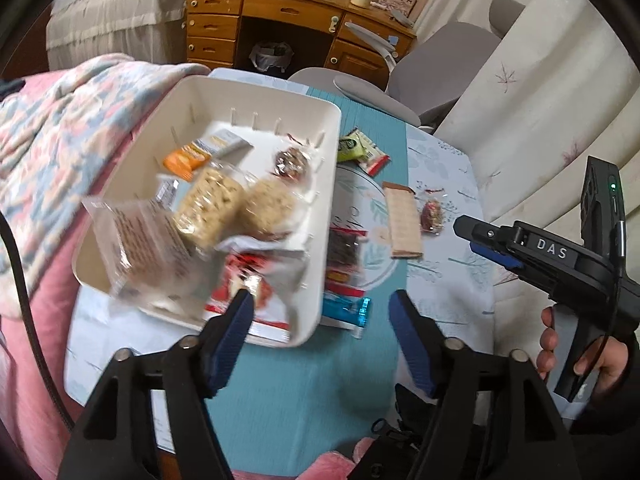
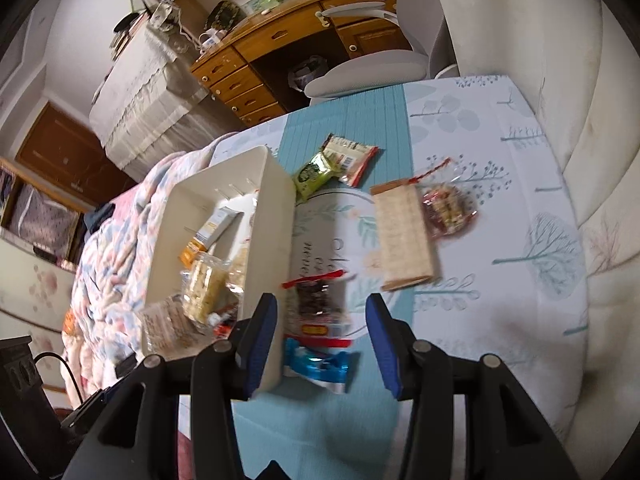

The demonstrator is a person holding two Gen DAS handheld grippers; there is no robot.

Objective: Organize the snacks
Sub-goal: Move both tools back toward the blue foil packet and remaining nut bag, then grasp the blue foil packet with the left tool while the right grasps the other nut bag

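Note:
A white bin (image 1: 332, 152) (image 2: 272, 216) stands on the table's left side and holds several snacks: rice-cracker packs (image 1: 208, 204) (image 2: 202, 288), an orange pack (image 1: 186, 159), a red-and-white pack (image 1: 248, 300). On the table to its right lie a blue wrapper (image 1: 346, 312) (image 2: 316, 364), a dark snack bag (image 1: 342, 250) (image 2: 316, 300), a tan cracker pack (image 1: 405, 220) (image 2: 404, 236), a round nut snack (image 1: 432, 214) (image 2: 448, 206) and a green pack (image 1: 354, 148) (image 2: 314, 172). My left gripper (image 1: 320, 312) is open and empty at the bin's near corner. My right gripper (image 2: 322, 332) (image 1: 466, 226) is open above the blue wrapper.
The table (image 2: 520, 200) has a leaf-print cloth with a teal runner (image 1: 300, 400). A patterned blanket (image 1: 60, 120) lies left of the bin. A grey chair (image 1: 420, 76) and a wooden desk (image 1: 288, 12) stand beyond the far edge. A cream sofa (image 2: 600, 160) runs along the right.

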